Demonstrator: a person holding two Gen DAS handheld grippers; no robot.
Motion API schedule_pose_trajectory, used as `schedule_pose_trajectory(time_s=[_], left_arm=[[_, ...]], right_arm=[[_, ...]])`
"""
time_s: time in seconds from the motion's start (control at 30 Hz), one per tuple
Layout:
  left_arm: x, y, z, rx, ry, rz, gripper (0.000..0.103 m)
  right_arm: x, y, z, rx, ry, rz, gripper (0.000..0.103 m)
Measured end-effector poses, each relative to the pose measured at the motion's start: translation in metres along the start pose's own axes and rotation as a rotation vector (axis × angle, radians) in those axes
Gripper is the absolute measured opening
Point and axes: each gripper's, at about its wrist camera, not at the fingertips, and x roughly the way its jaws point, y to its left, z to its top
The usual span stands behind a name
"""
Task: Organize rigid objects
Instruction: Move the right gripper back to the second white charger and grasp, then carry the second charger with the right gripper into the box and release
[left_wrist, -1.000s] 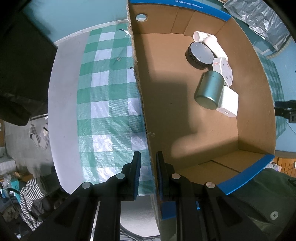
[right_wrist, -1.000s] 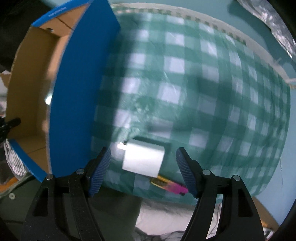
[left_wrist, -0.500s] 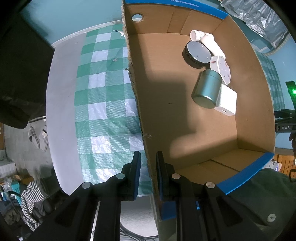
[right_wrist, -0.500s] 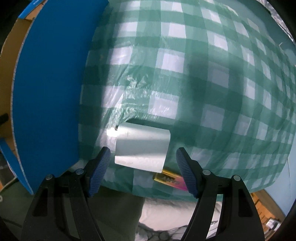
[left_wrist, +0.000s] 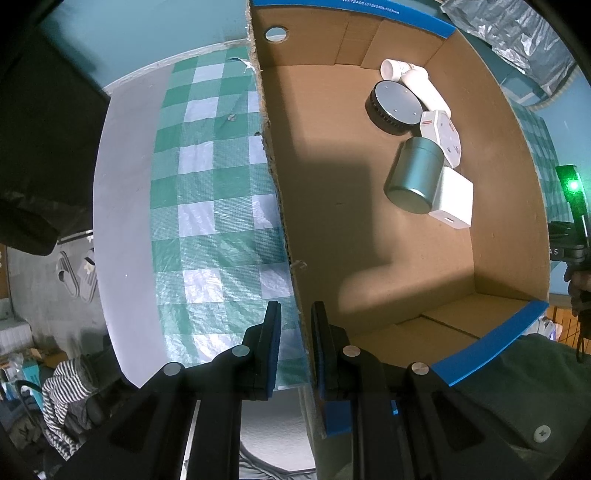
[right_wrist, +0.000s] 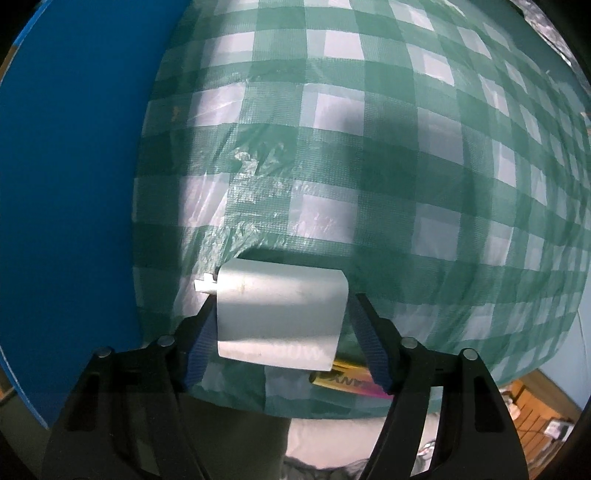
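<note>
My left gripper (left_wrist: 295, 310) points down and is shut on the left wall of the open cardboard box (left_wrist: 273, 166). On the box floor, at the far right, lie a white pipe elbow (left_wrist: 417, 81), a black round disc (left_wrist: 397, 105), a white hexagonal carton (left_wrist: 441, 134), a green tin (left_wrist: 415, 179) and a white charger cube (left_wrist: 452, 201). My right gripper (right_wrist: 284, 302) is low over the checked tablecloth (right_wrist: 369, 166). Its jaws are closing, with a white plug block (right_wrist: 280, 317) between them. The left pad is partly hidden behind the block, and the right pad (right_wrist: 364, 325) stands just off its edge.
The box's blue outer side (right_wrist: 66, 184) rises just left of the block. A yellow and pink packet (right_wrist: 347, 376) lies under the block at the table's near edge. A black device with a green light (left_wrist: 570, 184) shows past the box's right wall. Slippers (left_wrist: 79, 273) are on the floor.
My right gripper has come down over the white block, so the block now sits between the jaws, which have narrowed. My left gripper has kept its hold on the box wall.
</note>
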Motion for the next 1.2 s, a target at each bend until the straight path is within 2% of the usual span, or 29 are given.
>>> schedule_pose_trajectory(time_s=[0.13, 0.37, 0.77, 1.2], left_arm=[[0.000, 0.001, 0.000, -0.002, -0.002, -0.003, 0.016], [0.001, 0.001, 0.000, 0.000, 0.002, -0.003, 0.016], [0.001, -0.004, 0.001, 0.005, -0.001, -0.003, 0.016], [-0.001, -0.003, 0.000, -0.007, -0.010, -0.006, 0.016]], right_arm=[[-0.001, 0.004, 0.008, -0.023, -0.018, -0.014, 0.062], [-0.001, 0.009, 0.006, -0.071, -0.020, -0.015, 0.058], [-0.041, 0.026, 0.016, -0.151, -0.059, -0.015, 0.058], [-0.089, 0.038, 0.041, -0.252, -0.109, -0.014, 0.058]])
